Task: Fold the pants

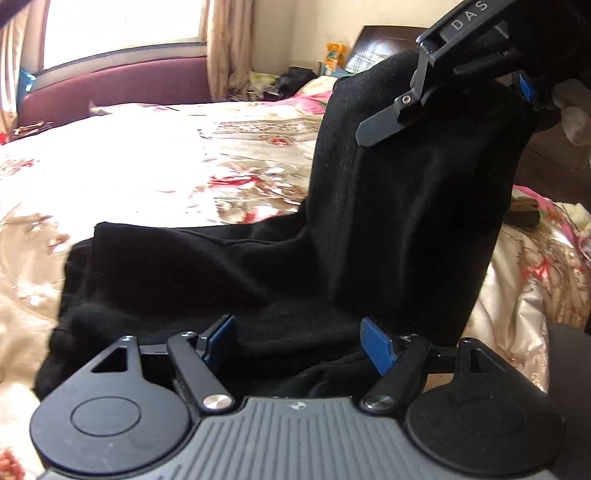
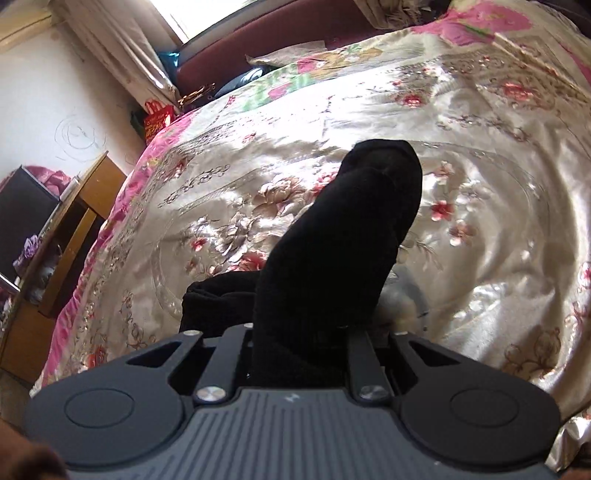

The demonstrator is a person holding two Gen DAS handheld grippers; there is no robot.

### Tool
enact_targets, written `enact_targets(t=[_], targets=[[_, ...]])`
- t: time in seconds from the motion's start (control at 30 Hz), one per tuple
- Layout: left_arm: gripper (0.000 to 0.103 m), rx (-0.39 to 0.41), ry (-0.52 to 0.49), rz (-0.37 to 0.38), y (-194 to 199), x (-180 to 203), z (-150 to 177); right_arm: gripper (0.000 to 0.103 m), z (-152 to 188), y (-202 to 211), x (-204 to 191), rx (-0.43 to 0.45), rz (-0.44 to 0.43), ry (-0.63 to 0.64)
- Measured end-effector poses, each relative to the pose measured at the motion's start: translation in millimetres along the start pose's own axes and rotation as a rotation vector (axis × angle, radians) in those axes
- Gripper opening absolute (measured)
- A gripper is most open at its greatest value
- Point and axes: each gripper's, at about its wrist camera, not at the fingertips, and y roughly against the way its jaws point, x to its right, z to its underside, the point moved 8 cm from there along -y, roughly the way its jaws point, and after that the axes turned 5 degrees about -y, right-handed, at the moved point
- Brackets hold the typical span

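Left gripper (image 1: 299, 343): my fingers stand wide apart with nothing pinched; the blue pads (image 1: 378, 347) are bare and hover just over the near edge of the pants (image 1: 388, 221).

Right gripper (image 2: 299, 354): my fingers are clenched on a fold of the black pants (image 2: 332, 258). In the right wrist view the cloth fills the gap between the fingers and hangs from there down to the bed. In the left wrist view the same gripper (image 1: 491, 83) sits high at the upper right, with the fabric drawn up to it in a steep column.

The rest of the pants lies flat and bunched on the floral bedspread (image 1: 147, 166), spreading left from the base of the raised part.

Beyond the bedspread: a maroon headboard (image 1: 122, 85), curtains (image 1: 229, 48) beside a bright window (image 1: 122, 29), and loose clutter at the far corner of the bed. The right wrist view shows a wooden desk (image 2: 81, 221) beside the bed at left.
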Motion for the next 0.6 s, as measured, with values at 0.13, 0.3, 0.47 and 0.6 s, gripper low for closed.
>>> enact_targets(t=[0.13, 0.3, 0.47, 0.6], targets=[[0.087, -0.009, 0.063, -0.064, 19, -37, 8, 0.016, 11, -33, -51, -0.036, 0.033, 0.124], [0.088, 0.015, 0.112, -0.051, 42, -53, 25, 0.016, 33, -75, -95, -0.061, 0.054, 0.208], [0.088, 0.026, 0.136, -0.085, 54, -57, 40, 0.016, 50, -105, -121, -0.083, 0.065, 0.248], [0.088, -0.03, 0.159, -0.074, 36, -56, 42, 0.017, 55, -110, -135, -0.095, 0.06, 0.243]])
